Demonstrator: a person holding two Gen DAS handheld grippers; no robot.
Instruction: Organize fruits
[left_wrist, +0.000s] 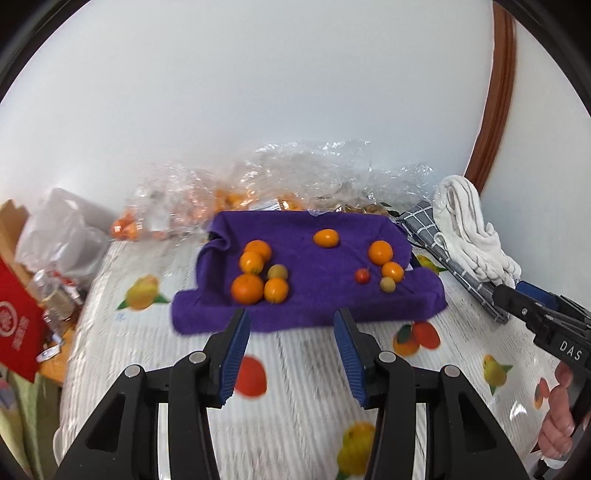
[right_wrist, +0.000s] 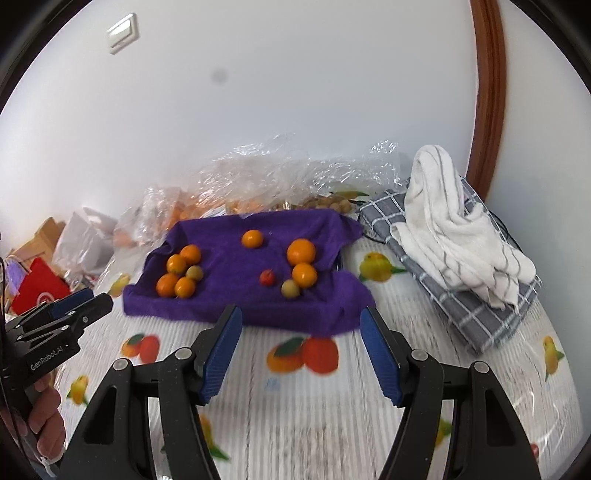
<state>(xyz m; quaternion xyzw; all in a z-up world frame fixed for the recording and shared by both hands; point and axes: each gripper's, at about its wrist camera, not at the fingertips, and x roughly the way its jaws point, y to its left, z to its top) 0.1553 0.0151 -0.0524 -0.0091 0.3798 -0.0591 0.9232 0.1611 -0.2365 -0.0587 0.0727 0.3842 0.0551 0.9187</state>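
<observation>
Ahead on purple towel (right_wrist: 236, 288): fruits (right_wrist: 303, 275) | both hand-held grippers, left (left_wrist: 291, 325) & right (right_wrist: 301, 325), short of towel, jaws apart, empty

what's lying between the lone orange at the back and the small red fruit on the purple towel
Nothing: in both wrist views only bare purple towel lies between the lone round orange and the small red fruit.

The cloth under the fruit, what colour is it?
Purple. The cloth shows best in the right wrist view.

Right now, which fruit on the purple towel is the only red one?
The small red fruit on the purple towel, just left of the right-hand cluster. All the others are orange or pale yellow-green, and it is among the smallest.
</observation>
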